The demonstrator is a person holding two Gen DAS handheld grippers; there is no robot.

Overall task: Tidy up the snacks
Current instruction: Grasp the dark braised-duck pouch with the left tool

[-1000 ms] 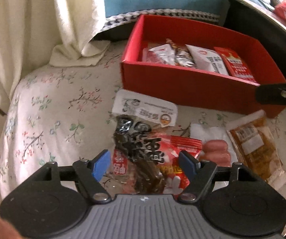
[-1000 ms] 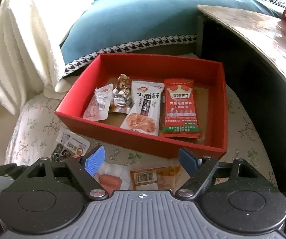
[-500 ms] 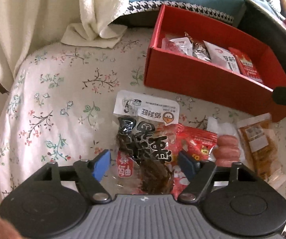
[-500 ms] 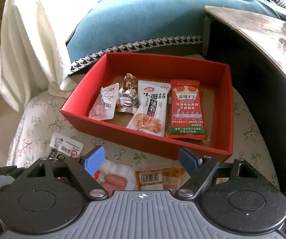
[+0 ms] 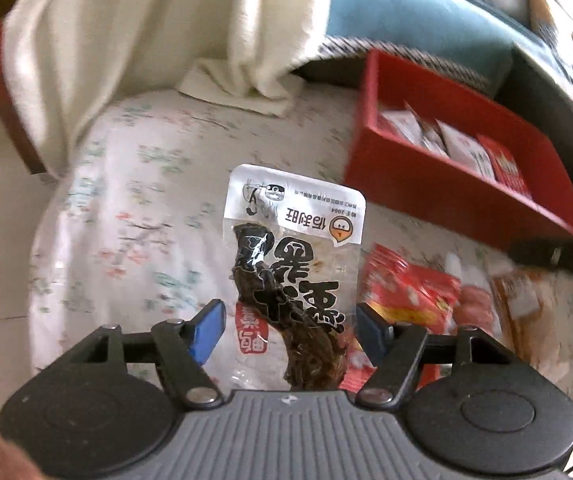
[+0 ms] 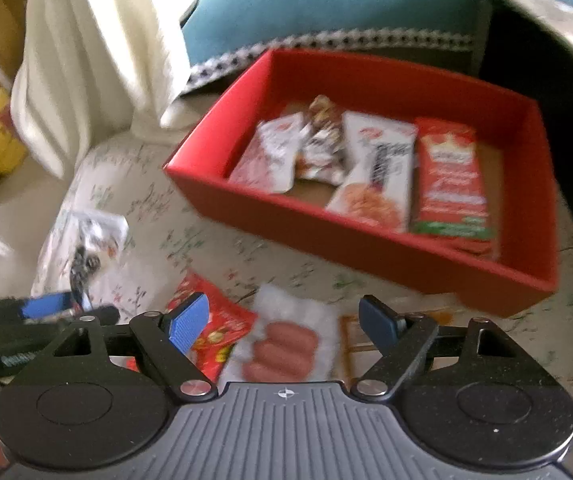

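A clear packet of dark kelp with a white header sits between the blue pads of my left gripper. The jaws are closing, both pads press its edges, and it hangs just above the floral cushion. To its right lie a red packet, a sausage pack and a brown packet. My right gripper hovers open over the sausage pack, holding nothing. The red box behind holds several packets.
A white towel hangs at the back left and a blue cushion lies behind the box. A dark table rises on the right. The floral cushion drops off at its left and front edges.
My left gripper narrowed onto the kelp packet and carried it left, off the red packet. My right gripper sank and shifted, so the sausages and red packet now show between its fingers.
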